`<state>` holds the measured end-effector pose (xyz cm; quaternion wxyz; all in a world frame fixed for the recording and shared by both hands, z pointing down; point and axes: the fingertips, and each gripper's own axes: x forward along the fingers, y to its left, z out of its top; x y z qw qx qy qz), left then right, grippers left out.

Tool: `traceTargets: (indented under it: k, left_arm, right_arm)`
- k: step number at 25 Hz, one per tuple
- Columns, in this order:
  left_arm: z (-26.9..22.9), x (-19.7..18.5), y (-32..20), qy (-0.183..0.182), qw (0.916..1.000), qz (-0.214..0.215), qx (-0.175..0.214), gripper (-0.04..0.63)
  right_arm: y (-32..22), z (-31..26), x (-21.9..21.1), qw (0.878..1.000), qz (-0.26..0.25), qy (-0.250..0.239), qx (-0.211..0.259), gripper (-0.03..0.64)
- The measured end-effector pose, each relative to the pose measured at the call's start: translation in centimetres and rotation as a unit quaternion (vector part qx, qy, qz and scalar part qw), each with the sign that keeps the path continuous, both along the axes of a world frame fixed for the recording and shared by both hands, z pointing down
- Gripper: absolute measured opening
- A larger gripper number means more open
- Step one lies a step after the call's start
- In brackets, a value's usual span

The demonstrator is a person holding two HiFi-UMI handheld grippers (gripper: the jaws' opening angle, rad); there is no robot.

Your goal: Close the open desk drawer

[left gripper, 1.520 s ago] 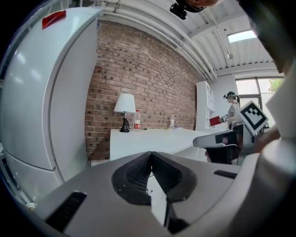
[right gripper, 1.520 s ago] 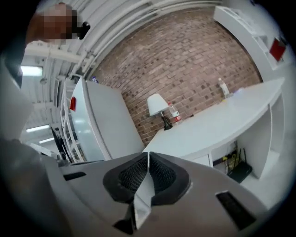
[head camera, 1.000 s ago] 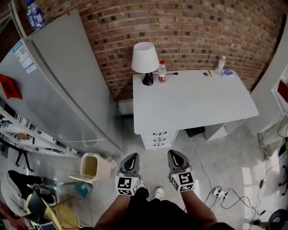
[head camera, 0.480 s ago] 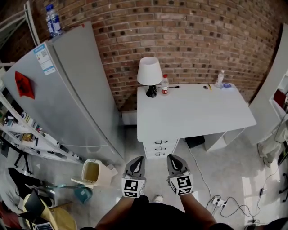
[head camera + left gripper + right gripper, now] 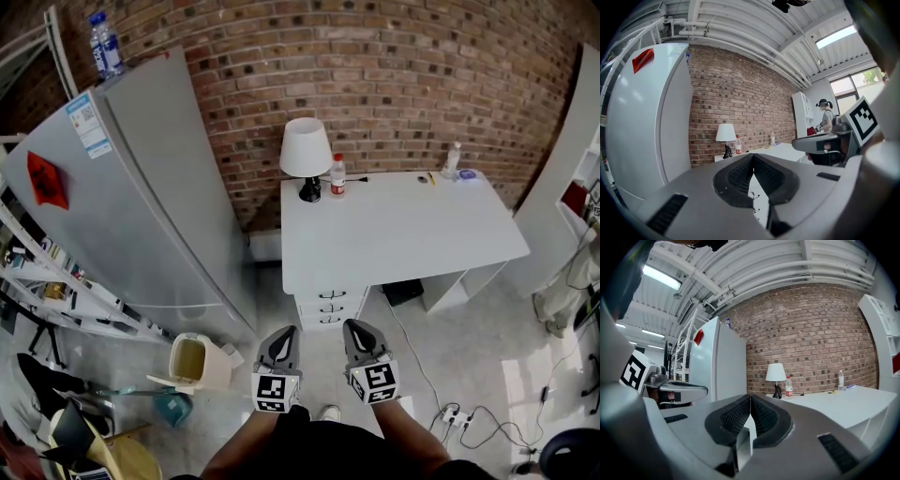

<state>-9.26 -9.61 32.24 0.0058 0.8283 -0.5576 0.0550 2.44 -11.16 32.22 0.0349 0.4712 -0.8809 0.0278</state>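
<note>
One white surface (image 5: 403,225) carried one lamp (image 5: 306,150) and had three drawers (image 5: 328,307). Bottles numbered three: a red-labelled bottle (image 5: 337,174), a clear bottle (image 5: 454,159) and a blue-capped bottle (image 5: 105,44). There was one refrigerator (image 5: 141,187) and one bin (image 5: 199,363). The hand-held grippers were two: the left hand-held gripper (image 5: 285,331) and the right hand-held gripper (image 5: 354,324).

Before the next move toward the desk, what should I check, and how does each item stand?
1. Left hand-held gripper shut, empty: ok.
2. Right hand-held gripper shut, empty: ok.
3. Drawers in head view, straight ahead: ok.
4. Which drawer is open: cannot tell; all three fronts look flush.
5. Grippers at the drawers: not ok; both are short of them.
6. Bin out of the way: ok, off to the left.
</note>
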Motion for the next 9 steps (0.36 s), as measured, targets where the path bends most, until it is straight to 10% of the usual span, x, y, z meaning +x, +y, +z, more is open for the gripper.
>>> traceTargets:
  k: [9]
  left_arm:
    - [0.0,1.4,-0.7,0.003,0.9999,0.001,0.012,0.008]
  right_arm:
    - [-0.3,0.3,1.5,1.0,-0.004,0.01,-0.006,0.031]
